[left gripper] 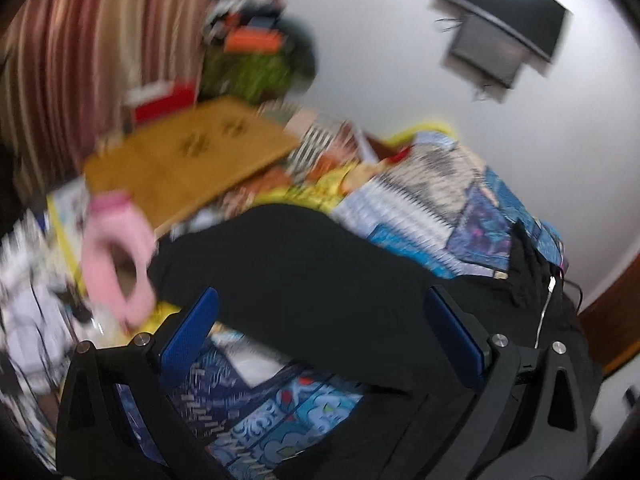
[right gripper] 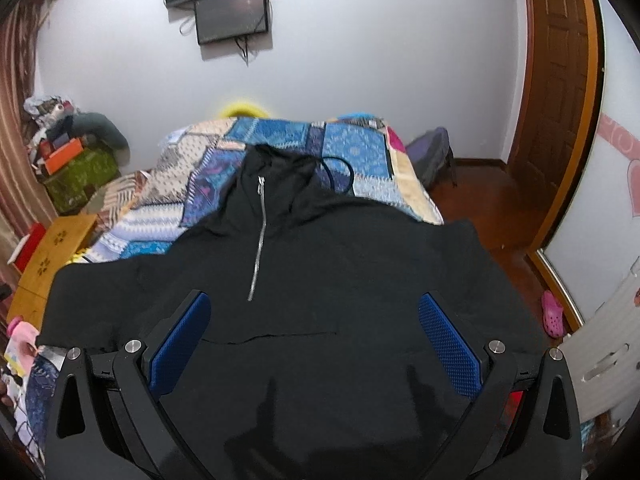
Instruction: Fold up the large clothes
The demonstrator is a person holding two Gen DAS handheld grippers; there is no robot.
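A black half-zip hoodie (right gripper: 320, 264) lies spread face up on a bed with a blue patchwork quilt (right gripper: 280, 140). Its silver zipper (right gripper: 259, 236) runs down from the collar, and its hood points toward the far wall. My right gripper (right gripper: 314, 312) is open and empty just above the hoodie's lower front. In the blurred left wrist view one black sleeve (left gripper: 288, 276) stretches across the quilt (left gripper: 420, 208). My left gripper (left gripper: 320, 308) is open and empty above that sleeve.
A low wooden folding table (left gripper: 188, 152) stands at the bed's left side, also in the right wrist view (right gripper: 48, 256). A pink bottle (left gripper: 116, 264) lies near it. A wooden door (right gripper: 560, 80) and a pink shoe (right gripper: 552, 316) are on the right. Boxes (right gripper: 72, 160) are piled at the far left.
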